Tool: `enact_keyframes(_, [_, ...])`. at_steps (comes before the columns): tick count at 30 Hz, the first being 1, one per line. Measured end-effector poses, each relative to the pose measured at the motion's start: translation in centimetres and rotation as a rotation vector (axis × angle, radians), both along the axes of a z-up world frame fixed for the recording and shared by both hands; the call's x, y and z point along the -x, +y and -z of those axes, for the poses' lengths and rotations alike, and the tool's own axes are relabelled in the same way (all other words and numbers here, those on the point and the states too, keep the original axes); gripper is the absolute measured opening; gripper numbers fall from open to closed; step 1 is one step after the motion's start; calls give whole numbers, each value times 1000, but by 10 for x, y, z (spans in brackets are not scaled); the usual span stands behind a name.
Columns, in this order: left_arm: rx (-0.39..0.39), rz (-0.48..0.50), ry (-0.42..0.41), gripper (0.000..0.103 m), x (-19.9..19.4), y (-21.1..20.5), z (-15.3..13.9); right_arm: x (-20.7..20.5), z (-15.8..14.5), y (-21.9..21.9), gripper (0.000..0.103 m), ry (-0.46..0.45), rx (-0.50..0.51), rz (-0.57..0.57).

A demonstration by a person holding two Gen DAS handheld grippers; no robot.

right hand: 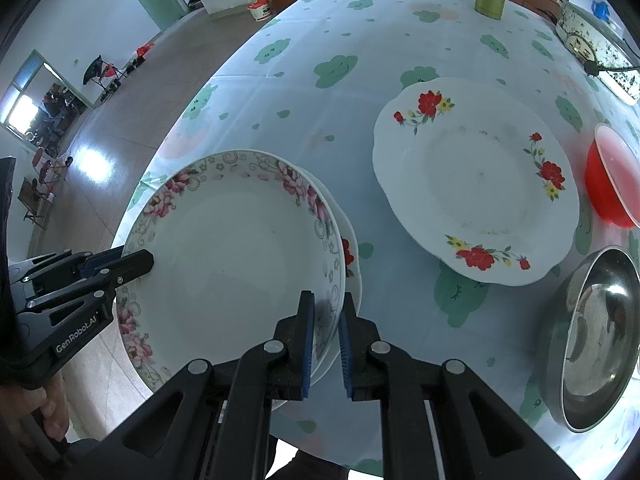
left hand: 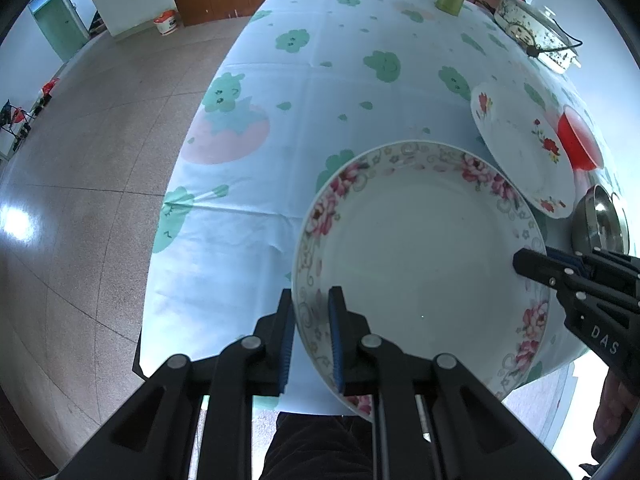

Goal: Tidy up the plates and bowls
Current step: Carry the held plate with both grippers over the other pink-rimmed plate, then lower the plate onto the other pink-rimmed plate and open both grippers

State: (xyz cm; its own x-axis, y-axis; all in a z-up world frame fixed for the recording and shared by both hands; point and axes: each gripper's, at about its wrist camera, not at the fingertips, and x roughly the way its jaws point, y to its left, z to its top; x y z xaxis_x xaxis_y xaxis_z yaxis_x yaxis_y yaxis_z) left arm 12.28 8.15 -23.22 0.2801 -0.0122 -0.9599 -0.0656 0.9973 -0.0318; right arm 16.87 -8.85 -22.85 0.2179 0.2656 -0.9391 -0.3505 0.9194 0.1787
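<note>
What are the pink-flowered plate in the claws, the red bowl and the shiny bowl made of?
Pink-flowered plate: probably glazed ceramic, white and glossy with a printed rim. Red bowl: likely plastic, since light glows through its thin wall. Shiny bowl: metal, apparently stainless steel, with mirror-like reflections inside.

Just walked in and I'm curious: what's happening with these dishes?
A person holds the pink-flowered plate with two handheld grippers, the left gripper and the right gripper each clamped on opposite rims. Another plate sits right beneath it. A red-flowered plate, red bowl and steel bowl wait on the table.
</note>
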Motion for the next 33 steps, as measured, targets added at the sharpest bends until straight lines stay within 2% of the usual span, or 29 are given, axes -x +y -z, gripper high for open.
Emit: enact_keyframes(33, [13,0,14,14,-4,4,11,-4,3,6,13,-44,50,-45])
